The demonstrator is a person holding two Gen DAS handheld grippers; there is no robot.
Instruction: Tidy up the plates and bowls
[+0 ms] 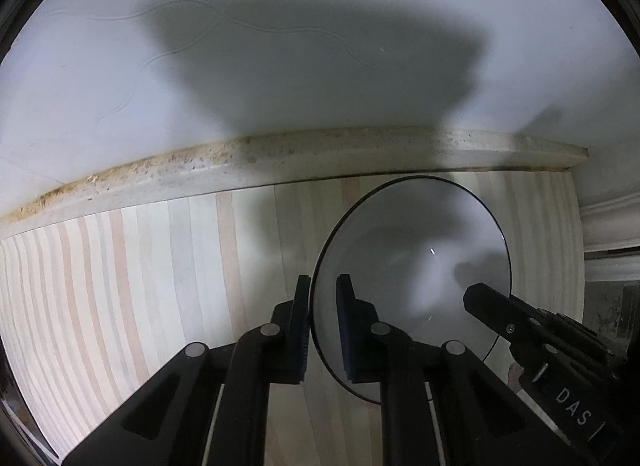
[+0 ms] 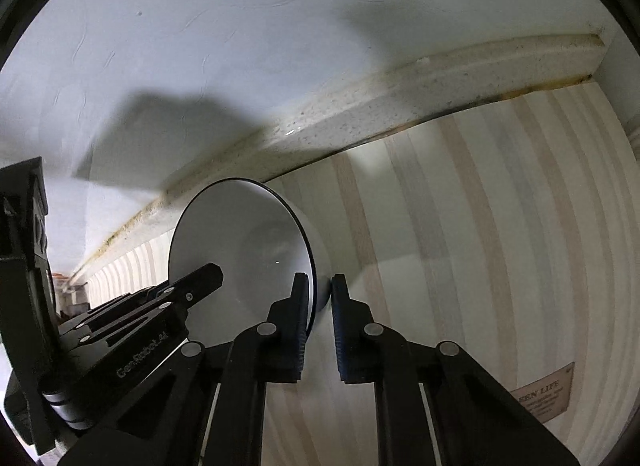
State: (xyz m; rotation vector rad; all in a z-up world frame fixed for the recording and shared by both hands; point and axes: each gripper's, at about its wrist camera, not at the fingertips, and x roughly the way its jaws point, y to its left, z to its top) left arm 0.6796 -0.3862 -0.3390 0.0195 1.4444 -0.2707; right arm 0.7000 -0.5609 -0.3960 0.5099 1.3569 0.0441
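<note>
1. Left gripper [image 1: 323, 290], lower centre of its view, is clamped on the near rim of the bowl [image 1: 412, 266].
2. Right gripper [image 2: 320, 290], lower centre of its view, pinches the opposite rim; a two-sided hold likely keeps the bowl level.
3. Bowl: white with a dark rim, lower right of the left view, over the striped wooden board [image 1: 140, 266].
4. Farther up: stained ledge [image 1: 280, 157], then white wall [image 1: 120, 45].

The bowl [image 1: 412, 266] sits on the table [image 1: 120, 286] at lower right of the frame, just before the ledge [image 1: 280, 161]; the wall [image 1: 280, 45] rises behind.
</note>
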